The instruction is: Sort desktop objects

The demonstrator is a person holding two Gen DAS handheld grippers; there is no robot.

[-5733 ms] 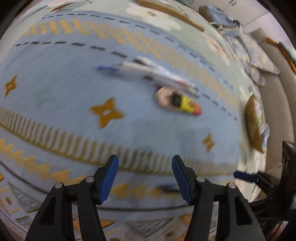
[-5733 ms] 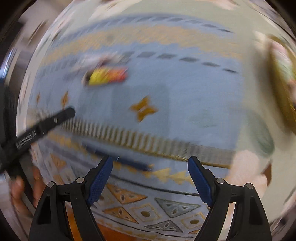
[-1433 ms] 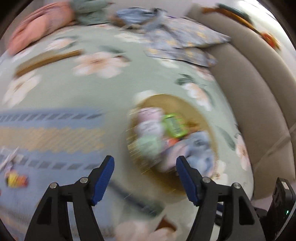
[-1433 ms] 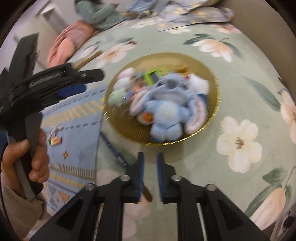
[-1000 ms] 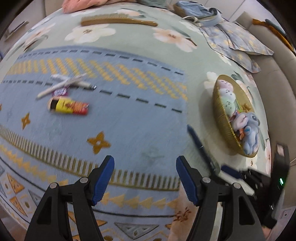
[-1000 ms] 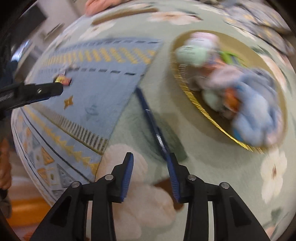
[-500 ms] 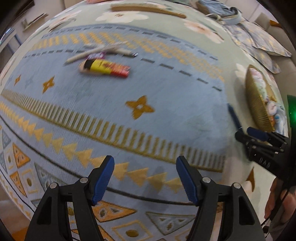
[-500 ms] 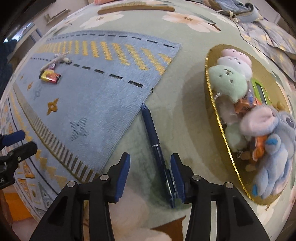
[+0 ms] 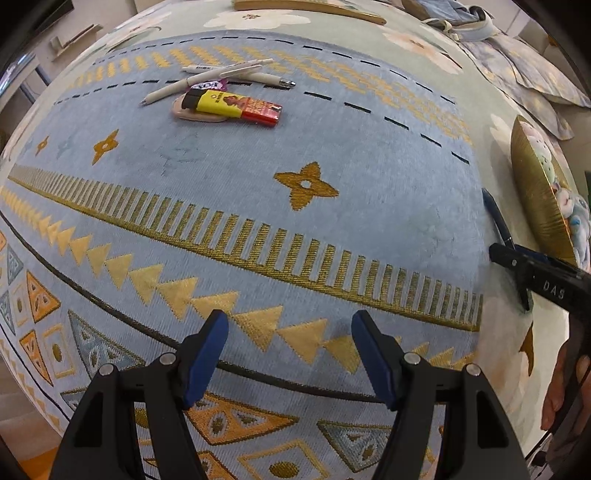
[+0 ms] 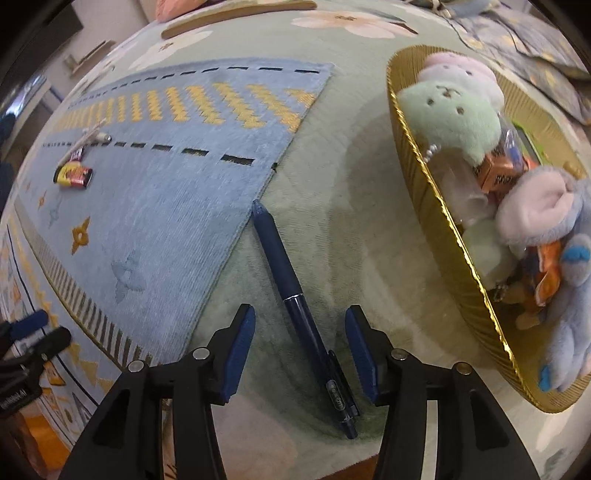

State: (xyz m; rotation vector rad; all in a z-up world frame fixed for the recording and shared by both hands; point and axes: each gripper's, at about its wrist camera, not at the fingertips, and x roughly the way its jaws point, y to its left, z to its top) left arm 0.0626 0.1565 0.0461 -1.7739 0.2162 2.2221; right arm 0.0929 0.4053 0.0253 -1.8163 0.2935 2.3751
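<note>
A dark blue pen (image 10: 291, 291) lies on the green floral cloth just off the blue mat's (image 10: 155, 206) corner. My right gripper (image 10: 300, 345) is open and straddles the pen's lower half, one finger on each side, not gripping. A yellow-red packet (image 9: 236, 107) and white pens (image 9: 207, 77) lie at the far side of the mat (image 9: 258, 206). My left gripper (image 9: 290, 356) is open and empty, over the mat's near patterned border. The blue pen (image 9: 496, 218) and right gripper (image 9: 517, 258) show at the right of the left wrist view.
A gold round tray (image 10: 436, 236) holding plush toys (image 10: 454, 110) and small packets stands right of the pen; it also shows in the left wrist view (image 9: 532, 199). A wooden board (image 9: 306, 7) and folded cloths (image 9: 517, 62) lie at the back.
My right gripper has opened wider and come down closer over the blue pen, which now lies between its fingers. My left gripper has shifted a little over the mat's border.
</note>
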